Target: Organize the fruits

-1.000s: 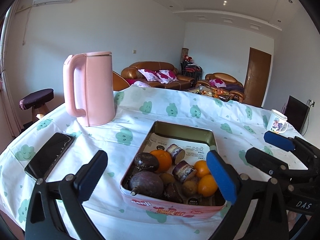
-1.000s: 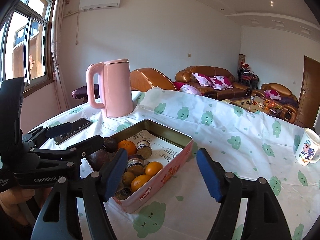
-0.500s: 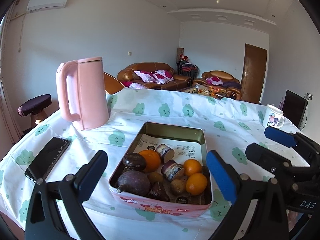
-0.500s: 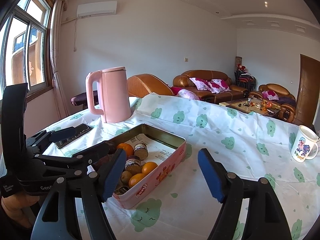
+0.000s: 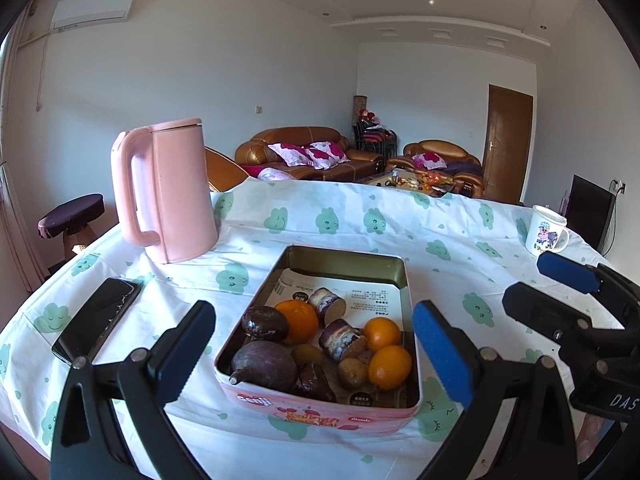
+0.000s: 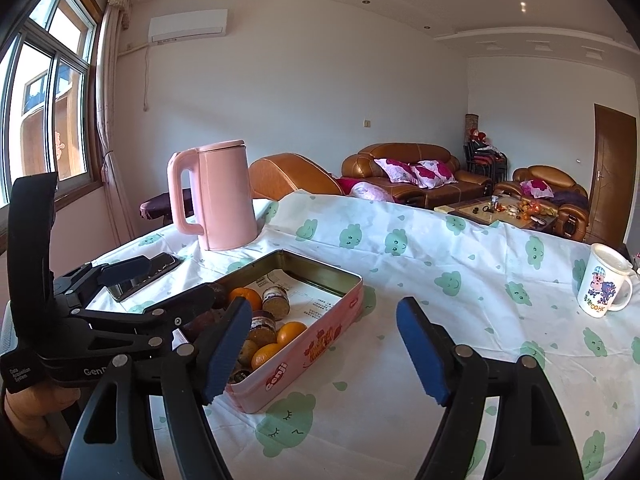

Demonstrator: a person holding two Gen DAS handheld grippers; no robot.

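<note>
The bench (image 5: 360, 216) wears a white cloth printed with green smiling clouds, in a sitting room with brown leather sofas (image 6: 416, 172), a wooden door (image 5: 506, 144), a window (image 6: 44, 92) and an air conditioner (image 6: 186, 26) high on the wall. On the cloth stand a pink kettle (image 5: 168, 188), a dark phone (image 5: 96, 322) lying flat, and a cartoon mug (image 6: 604, 286) well apart towards the far right edge. The open pink tin (image 5: 320, 408) sits near the front edge, holding oranges (image 5: 298, 320), dark purple fruits (image 5: 264, 364), small brownish fruits and cut pieces at its near end, with printed paper showing in the far half. The left claw (image 5: 312, 356) hangs just in front of the tin, jaws wide apart, empty, touching nothing. The right claw (image 6: 320, 348) hovers beside the tin's right side over bare cloth, jaws apart and empty.
</note>
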